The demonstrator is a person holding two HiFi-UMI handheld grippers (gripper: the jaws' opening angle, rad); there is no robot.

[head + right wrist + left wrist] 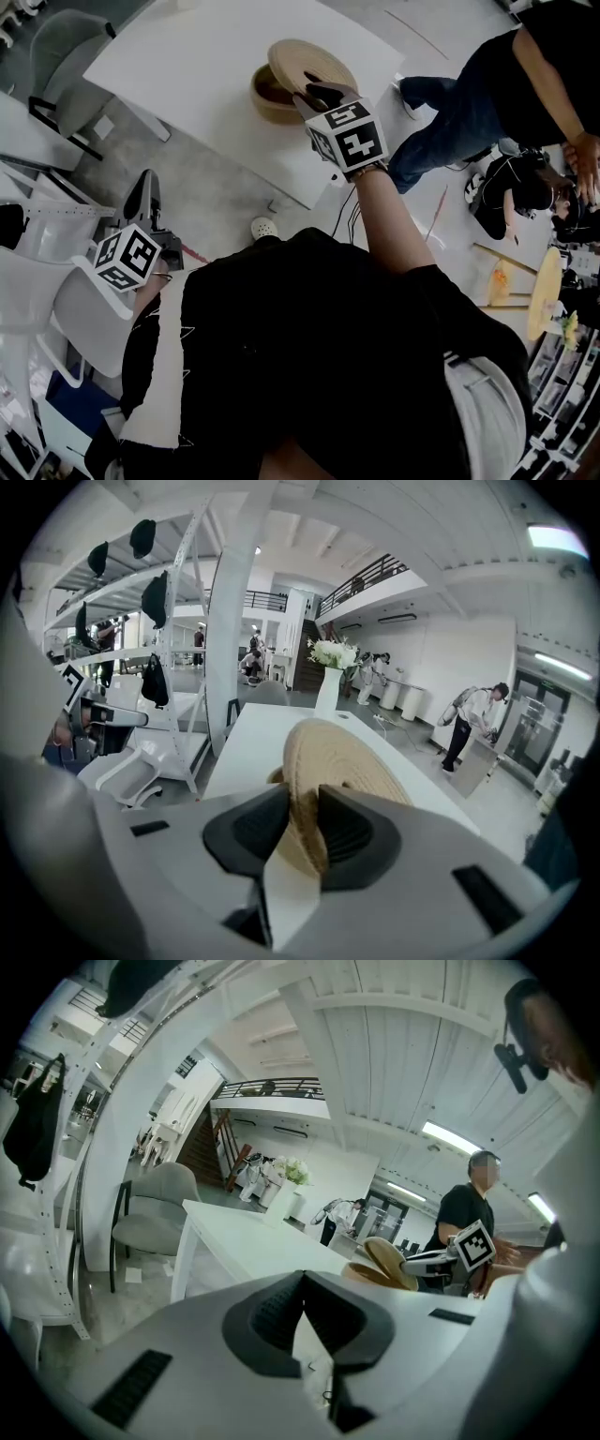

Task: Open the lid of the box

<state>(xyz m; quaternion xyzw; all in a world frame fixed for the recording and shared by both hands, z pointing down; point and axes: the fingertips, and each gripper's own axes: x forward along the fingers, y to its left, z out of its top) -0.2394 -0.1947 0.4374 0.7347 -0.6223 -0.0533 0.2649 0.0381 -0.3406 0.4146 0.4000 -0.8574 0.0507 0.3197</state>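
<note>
two grippers show around the white table (187,66), and only one is over it. the right gripper (317,92) reaches in over the table's near edge and is clenched on the rim of the woven lid (305,58), with one pad on each face of the rim. the lid is tipped up on edge at a slant, raised off the round woven box (270,101) on the side toward the gripper, so the box's dark inside shows on the other side. the box itself stands on the table near the corner closest to the person, and the lid hangs over its top, partly overlapping it. the left gripper (142,199) is off the table, low and well apart from that same near edge, just beside a white chair (89,314); its pads meet at the tips with nothing between them. a vase of white flowers (333,667) stands at the table's far end. a second person in dark clothes (525,84) stands past the table's corner.
</note>
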